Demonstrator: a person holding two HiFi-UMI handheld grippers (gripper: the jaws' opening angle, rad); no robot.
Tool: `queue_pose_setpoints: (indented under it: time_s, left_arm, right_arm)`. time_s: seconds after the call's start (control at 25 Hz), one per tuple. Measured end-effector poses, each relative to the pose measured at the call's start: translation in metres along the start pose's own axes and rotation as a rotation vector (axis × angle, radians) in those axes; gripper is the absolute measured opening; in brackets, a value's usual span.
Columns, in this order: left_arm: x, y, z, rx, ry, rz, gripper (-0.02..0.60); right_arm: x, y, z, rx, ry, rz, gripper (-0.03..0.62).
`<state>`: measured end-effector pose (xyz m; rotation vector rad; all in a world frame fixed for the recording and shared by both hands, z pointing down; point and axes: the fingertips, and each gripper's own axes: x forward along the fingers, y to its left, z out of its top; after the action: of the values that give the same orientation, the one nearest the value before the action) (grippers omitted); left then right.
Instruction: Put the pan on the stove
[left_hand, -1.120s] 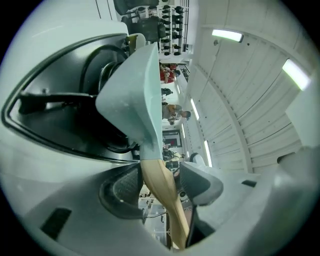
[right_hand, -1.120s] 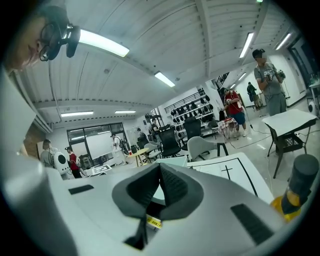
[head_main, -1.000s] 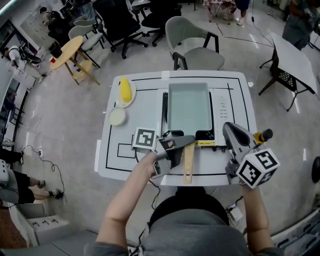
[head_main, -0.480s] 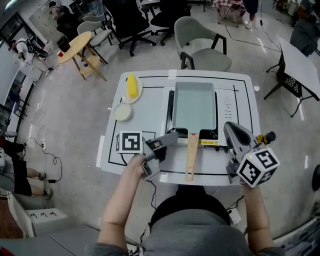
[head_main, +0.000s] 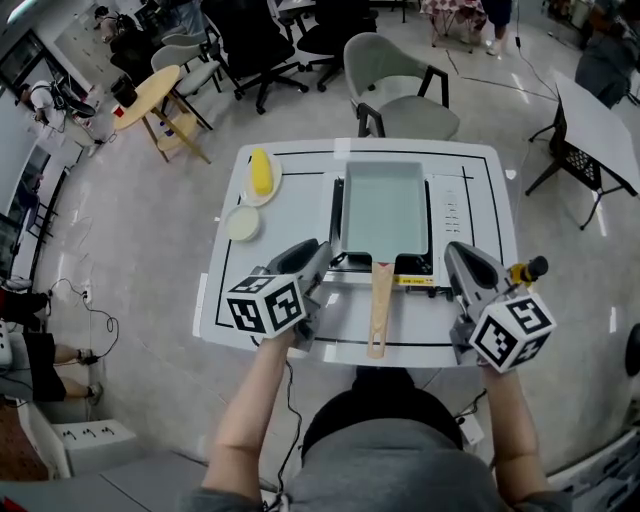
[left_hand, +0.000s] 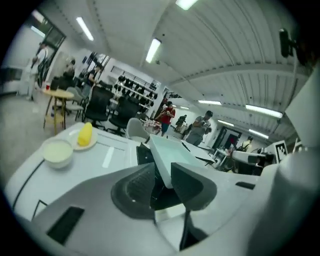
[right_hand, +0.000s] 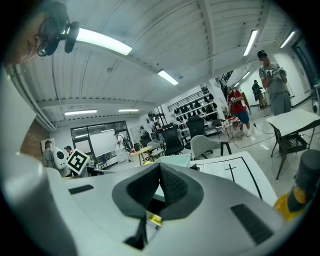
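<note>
A pale teal rectangular pan (head_main: 385, 210) sits on the black stove (head_main: 337, 228) at the middle of the white table (head_main: 290, 200). Its wooden handle (head_main: 379, 310) points toward me. My left gripper (head_main: 318, 250) hovers just left of the handle and points forward. Its jaws are closing with nothing between them, and a gap still shows in the left gripper view (left_hand: 160, 167), with the pan (left_hand: 172, 150) beyond. My right gripper (head_main: 452, 252) is shut and empty, right of the handle; its pads meet in the right gripper view (right_hand: 159, 170).
A plate with a yellow item (head_main: 260, 175) and a small white bowl (head_main: 242, 222) stand at the table's far left. A yellow and black object (head_main: 525, 270) juts out by the right gripper. A grey chair (head_main: 395, 90) stands beyond the table.
My left gripper has pulled off the wooden handle to the left and turned to point forward, its jaws narrower. The pan and right gripper have stayed put.
</note>
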<state>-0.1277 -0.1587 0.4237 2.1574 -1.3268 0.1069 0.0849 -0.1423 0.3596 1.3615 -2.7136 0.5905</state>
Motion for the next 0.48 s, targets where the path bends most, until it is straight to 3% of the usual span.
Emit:
queue_pose_setpoints:
  time_s: [0.2,0.36,0.48]
  left_arm:
    - [-0.002,-0.008,0.020,0.185,-0.089,0.075,0.041]
    - [-0.001,-0.013,0.028,0.266,-0.129,0.102,0.008]
    - [-0.001,-0.015,0.031,0.283,-0.144,0.103,0.006]
  right_arm:
    - [-0.001,0.001,-0.003,-0.001,-0.008,-0.012,0.003]
    - [-0.003,0.000,-0.002,-0.012,-0.020,-0.028,0.003]
    - [-0.004,0.000,-0.002,-0.023,-0.028,-0.038,0.003]
